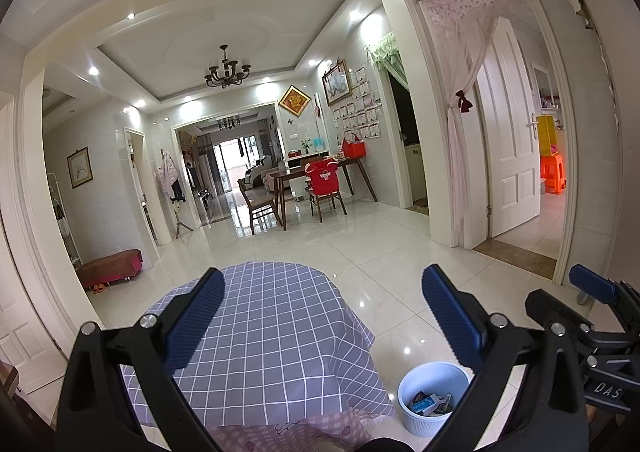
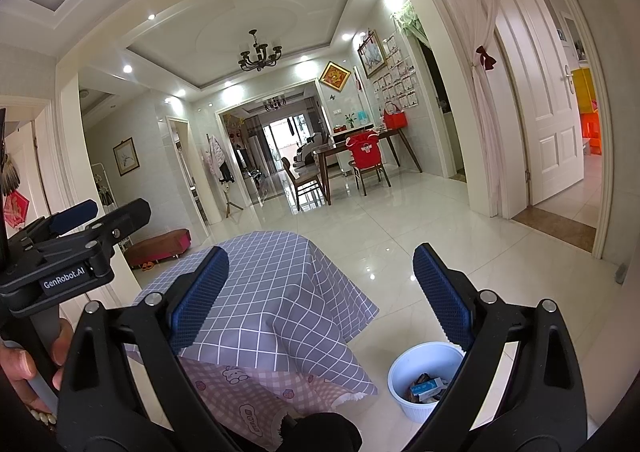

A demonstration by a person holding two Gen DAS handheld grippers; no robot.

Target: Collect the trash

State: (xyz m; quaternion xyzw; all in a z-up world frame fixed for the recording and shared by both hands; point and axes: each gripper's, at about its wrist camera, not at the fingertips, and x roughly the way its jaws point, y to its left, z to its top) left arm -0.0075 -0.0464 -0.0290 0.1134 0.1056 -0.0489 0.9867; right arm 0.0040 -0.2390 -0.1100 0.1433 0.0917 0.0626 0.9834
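The left gripper (image 1: pixel 324 320) has its blue pads spread wide with nothing between them, and the right gripper (image 2: pixel 320 300) is equally spread and bare; both are raised above the bench (image 1: pixel 280 324) and level with each other, pointing out across the room rather than down at anything. That reads as a rest or finishing pose: no loose scrap shows on the grey checked cloth (image 2: pixel 280 292) that covers the bench top, so there seems nothing left there to reach for. In the right view the left tool appears at the far left, gripped around its handle by a hand (image 2: pixel 24 368). Below the cloth's hanging edge a second, pink patterned cloth (image 2: pixel 240 392) shows underneath. On the floor (image 1: pixel 360 236), just beside the bench's right corner and under the right-hand fingers of both views, stands the bin (image 1: pixel 434 400), a small pale tub with a ribbed lower wall, open at the top. Placed there, it is within an easy drop from the bench edge. Inside lies the trash (image 1: pixel 432 404): a small heap of crumpled wrappers and a light blue carton or packet, filling only the bottom; the print is too small to read. Judging by this, collecting looks about done.
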